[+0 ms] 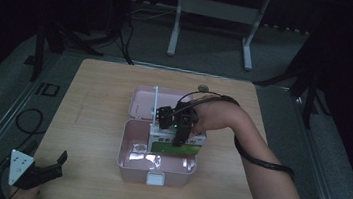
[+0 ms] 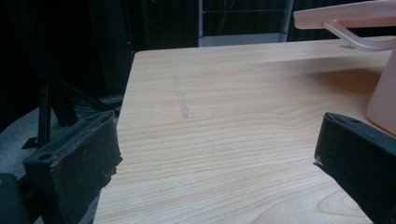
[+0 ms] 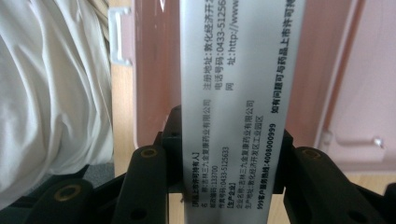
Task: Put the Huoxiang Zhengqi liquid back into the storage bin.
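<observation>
A pink plastic box stands in the middle of the wooden table with its lid swung open at the far side. My right gripper reaches down into it, shut on a white and green medicine carton that lies along the box's far wall. In the right gripper view the carton, printed with black text, is pinched between the jaws of the right gripper, over the pink box. My left gripper rests at the table's near left corner, open and holding nothing.
The box has a white latch on its near side. A small grey disc lies at the table's far edge. Cables and stand legs are on the floor at the left. A white table frame stands behind.
</observation>
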### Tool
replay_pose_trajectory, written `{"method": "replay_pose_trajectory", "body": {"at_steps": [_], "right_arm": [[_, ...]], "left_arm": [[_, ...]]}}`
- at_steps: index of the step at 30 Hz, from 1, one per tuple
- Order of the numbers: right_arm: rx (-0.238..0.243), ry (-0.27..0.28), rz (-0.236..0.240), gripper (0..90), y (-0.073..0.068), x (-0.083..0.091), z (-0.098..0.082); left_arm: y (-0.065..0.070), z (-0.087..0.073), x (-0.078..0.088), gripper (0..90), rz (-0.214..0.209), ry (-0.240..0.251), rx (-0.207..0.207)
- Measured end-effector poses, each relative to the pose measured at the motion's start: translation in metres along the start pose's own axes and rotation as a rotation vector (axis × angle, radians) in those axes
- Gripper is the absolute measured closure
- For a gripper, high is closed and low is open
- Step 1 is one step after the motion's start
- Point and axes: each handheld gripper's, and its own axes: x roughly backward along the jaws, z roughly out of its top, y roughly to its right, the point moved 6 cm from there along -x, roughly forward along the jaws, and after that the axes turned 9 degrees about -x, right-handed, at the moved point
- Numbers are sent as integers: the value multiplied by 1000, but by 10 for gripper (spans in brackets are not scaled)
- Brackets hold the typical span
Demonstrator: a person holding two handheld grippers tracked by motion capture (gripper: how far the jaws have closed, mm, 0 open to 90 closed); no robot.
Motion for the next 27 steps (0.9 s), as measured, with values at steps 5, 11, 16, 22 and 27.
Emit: {"method": "replay_pose_trajectory", "body": {"at_steps": [5, 11, 16, 22, 27], "right_arm": [[9, -2, 12, 623, -2, -7, 10], [15, -20, 28, 623, -6, -23, 18], [20, -29, 39, 623, -8, -39, 21], [7, -32, 56, 621, -6, -58, 20], [-10, -40, 60, 620, -4, -73, 19]], "left_arm": [[0, 0, 0, 2, -1, 0, -1], [0, 0, 0, 2, -1, 0, 0], [-1, 0, 0, 2, 1, 0, 4], [0, 0, 0, 2, 1, 0, 1], [0, 0, 0, 2, 1, 0, -1]]}}
